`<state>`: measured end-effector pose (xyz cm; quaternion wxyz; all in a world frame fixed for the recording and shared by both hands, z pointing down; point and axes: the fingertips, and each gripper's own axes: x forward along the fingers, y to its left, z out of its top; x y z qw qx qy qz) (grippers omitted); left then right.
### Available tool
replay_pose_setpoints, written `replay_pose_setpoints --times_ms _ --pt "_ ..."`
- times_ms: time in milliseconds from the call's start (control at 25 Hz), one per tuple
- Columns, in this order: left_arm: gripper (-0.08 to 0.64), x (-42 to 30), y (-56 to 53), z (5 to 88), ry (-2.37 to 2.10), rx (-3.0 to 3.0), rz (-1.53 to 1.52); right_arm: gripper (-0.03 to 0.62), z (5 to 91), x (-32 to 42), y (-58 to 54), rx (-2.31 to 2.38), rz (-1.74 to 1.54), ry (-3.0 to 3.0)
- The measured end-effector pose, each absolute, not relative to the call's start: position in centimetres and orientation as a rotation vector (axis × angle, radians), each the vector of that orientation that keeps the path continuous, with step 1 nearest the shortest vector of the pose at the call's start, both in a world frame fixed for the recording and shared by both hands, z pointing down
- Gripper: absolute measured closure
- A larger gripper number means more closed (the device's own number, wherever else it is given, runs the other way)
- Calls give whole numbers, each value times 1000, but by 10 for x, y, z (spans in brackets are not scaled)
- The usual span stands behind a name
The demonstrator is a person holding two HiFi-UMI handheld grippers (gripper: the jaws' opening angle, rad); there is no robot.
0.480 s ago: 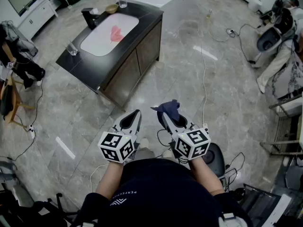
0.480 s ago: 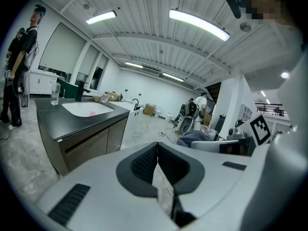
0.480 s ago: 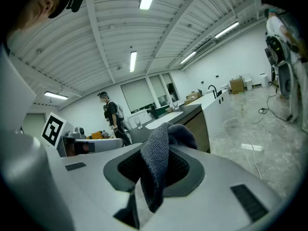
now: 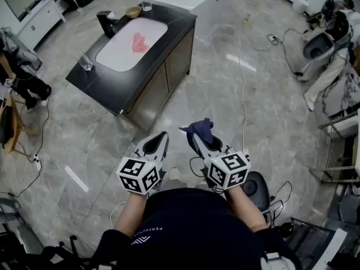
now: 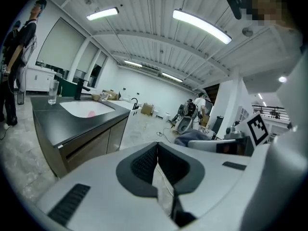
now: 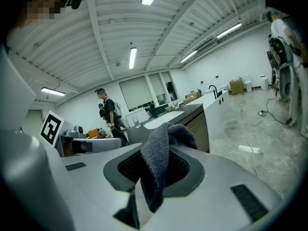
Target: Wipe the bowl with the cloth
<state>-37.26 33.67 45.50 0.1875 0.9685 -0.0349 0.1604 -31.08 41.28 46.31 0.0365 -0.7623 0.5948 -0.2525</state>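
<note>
Holding the dark blue-grey woven cloth (image 4: pixel 200 128) pinched in our right gripper (image 4: pixel 197 139), left gripper (image 4: pixel 163 135) closed on nothing, we stand well apart from the small tan bowl (image 4: pixel 133 10) — ahead and leftward, at the far end of the dark sink counter (image 4: pixel 107 80), nearer the left gripper. Since half a second ago only the view has crept slightly; both grippers are unchanged.

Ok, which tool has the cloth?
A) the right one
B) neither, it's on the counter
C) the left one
A: the right tool is shut on the cloth, while the left tool is shut with nothing in it.
</note>
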Motion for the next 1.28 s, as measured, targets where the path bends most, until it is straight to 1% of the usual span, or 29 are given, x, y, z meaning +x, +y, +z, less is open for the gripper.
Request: replay_pose_setpoints --times_ms 640,1000,1280 --pt "551 -381 290 467 -33 2714 492 491 472 -311 360 -2294 -849 1782" --pt "551 -345 269 469 -63 2713 505 491 474 -257 323 -2259 -828 1802" --pt "551 -281 242 470 -101 2713 486 491 473 -196 298 -2225 -833 1866"
